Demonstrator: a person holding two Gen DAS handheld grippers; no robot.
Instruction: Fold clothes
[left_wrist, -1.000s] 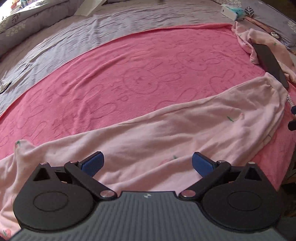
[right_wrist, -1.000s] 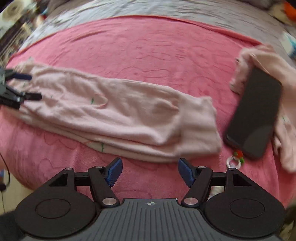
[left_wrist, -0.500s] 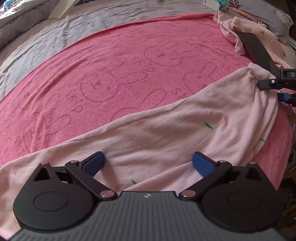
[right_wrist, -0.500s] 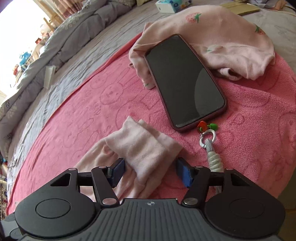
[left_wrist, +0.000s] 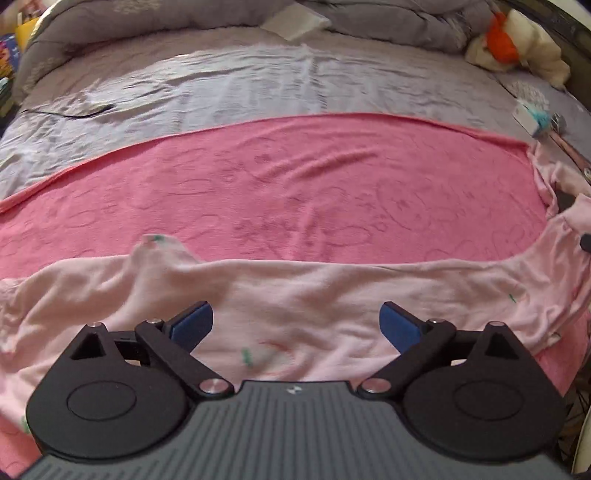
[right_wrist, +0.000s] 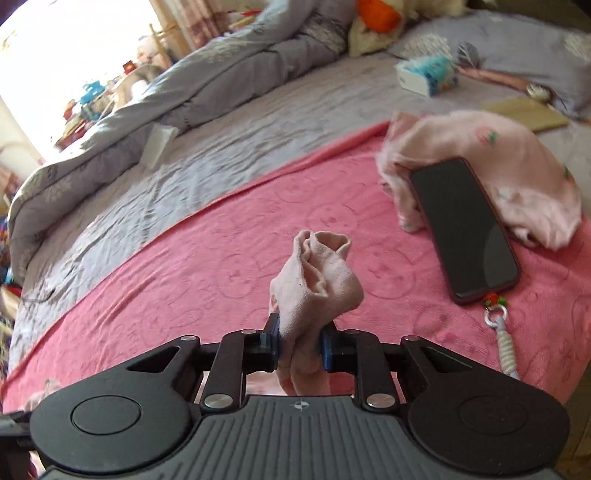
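Observation:
Pale pink trousers (left_wrist: 295, 291) lie stretched left to right across a pink rabbit-print towel (left_wrist: 280, 184) on the bed. My left gripper (left_wrist: 295, 325) hangs open just above their middle, blue pads wide apart, touching nothing. In the right wrist view my right gripper (right_wrist: 299, 341) is shut on the bunched cuff end of the pink trousers (right_wrist: 317, 277), which stands up between the fingers above the towel (right_wrist: 207, 280). A second pink garment (right_wrist: 491, 173) with strawberry prints lies crumpled at the towel's far right corner.
A black phone (right_wrist: 465, 225) with a charm strap (right_wrist: 498, 325) lies partly on the crumpled garment. A tissue pack (right_wrist: 428, 75), a grey duvet (right_wrist: 207, 74) and a plush toy (left_wrist: 517, 40) lie on the grey sheet (left_wrist: 221, 88) behind the towel.
My right gripper has shut on the trouser cuff and lifted it off the towel. My left gripper has shifted along the trousers and stays open.

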